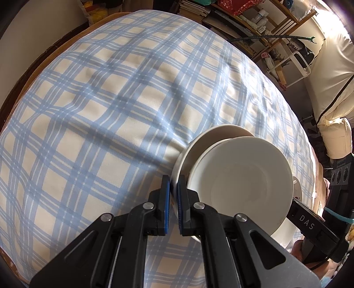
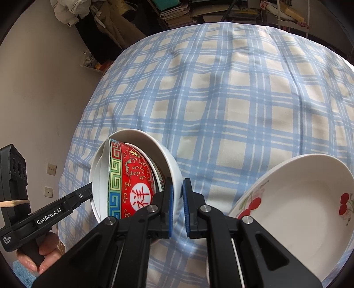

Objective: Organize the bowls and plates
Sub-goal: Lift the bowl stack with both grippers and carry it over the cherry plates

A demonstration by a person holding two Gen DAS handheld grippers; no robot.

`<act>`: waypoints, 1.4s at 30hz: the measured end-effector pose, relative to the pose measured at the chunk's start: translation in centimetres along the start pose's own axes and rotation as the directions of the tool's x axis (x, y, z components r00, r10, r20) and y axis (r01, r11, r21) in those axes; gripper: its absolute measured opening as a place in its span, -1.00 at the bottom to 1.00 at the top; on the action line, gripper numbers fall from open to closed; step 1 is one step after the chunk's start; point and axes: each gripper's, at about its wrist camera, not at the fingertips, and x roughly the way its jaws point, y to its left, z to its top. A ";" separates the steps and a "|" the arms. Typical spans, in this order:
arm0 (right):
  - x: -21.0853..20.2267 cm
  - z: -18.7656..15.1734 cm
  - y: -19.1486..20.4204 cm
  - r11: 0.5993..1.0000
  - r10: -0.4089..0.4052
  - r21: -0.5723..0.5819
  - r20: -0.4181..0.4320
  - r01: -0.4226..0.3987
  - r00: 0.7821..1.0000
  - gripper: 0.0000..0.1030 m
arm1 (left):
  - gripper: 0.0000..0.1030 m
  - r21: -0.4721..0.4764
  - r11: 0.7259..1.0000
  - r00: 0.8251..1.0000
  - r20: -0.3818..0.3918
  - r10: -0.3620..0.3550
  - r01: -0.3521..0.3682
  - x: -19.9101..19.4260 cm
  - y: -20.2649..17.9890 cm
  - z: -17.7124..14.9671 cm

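Here, each claw pinches one rim: left claw (image 1: 173, 197) white bowl (image 1: 188, 150), right claw (image 2: 177, 203) outer bowl (image 2: 170, 159).

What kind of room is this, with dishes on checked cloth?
Probably a lived-in room at home, used partly for storage. A soft blue-and-cream checked cloth covers what looks like a bed, wooden shelves hold clutter, and stacked books stand against the far wall.

A: Any writing? B: "DAS" on the right gripper (image 1: 309, 221) body, "GenRobot.AI" on the left gripper (image 2: 50, 216) body. A: More? B: A white Chinese character on the red bowl (image 2: 135, 186).
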 end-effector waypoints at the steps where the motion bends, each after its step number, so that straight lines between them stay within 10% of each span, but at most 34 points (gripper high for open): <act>1: 0.0 -0.1 0.1 1.000 -0.001 -0.002 0.007 0.001 1.000 -0.79 | -0.92 0.001 1.000 1.000 0.004 0.001 -0.001 -0.1 0.0 0.0; 42: -6.7 0.6 0.1 0.997 -0.071 -0.038 0.051 0.073 0.996 -0.81 | -0.95 0.135 0.991 1.000 0.017 -0.012 0.009 -4.0 -5.3 0.3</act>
